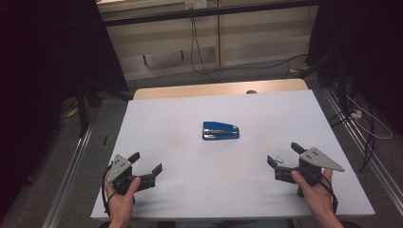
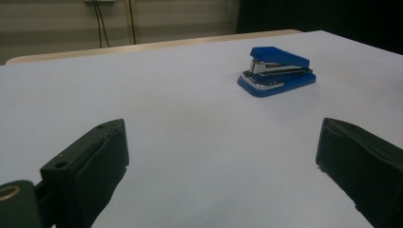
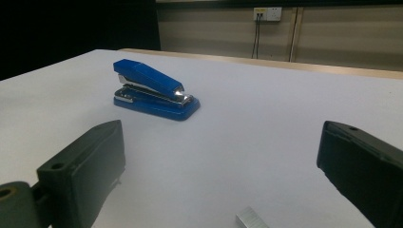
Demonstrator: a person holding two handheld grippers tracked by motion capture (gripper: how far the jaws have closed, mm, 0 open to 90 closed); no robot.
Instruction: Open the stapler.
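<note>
Blue stapler (image 1: 220, 130) flat on the white counter (image 1: 180, 118), near its middle, touched by nothing. Left gripper (image 1: 146, 167) low at seven o'clock from the stapler, well apart from it, jaws spread wide with nothing between. Right gripper (image 1: 283, 156) at four o'clock, likewise well apart, jaws wide and empty. Small silver strip of staples (image 1: 278, 159) on the counter between the right jaws, seen at the bottom edge of the right gripper view (image 3: 252, 219).

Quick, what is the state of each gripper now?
Left gripper: open, holding nothing.
Right gripper: open, holding nothing; small silver staple strip lies between its jaws.
</note>
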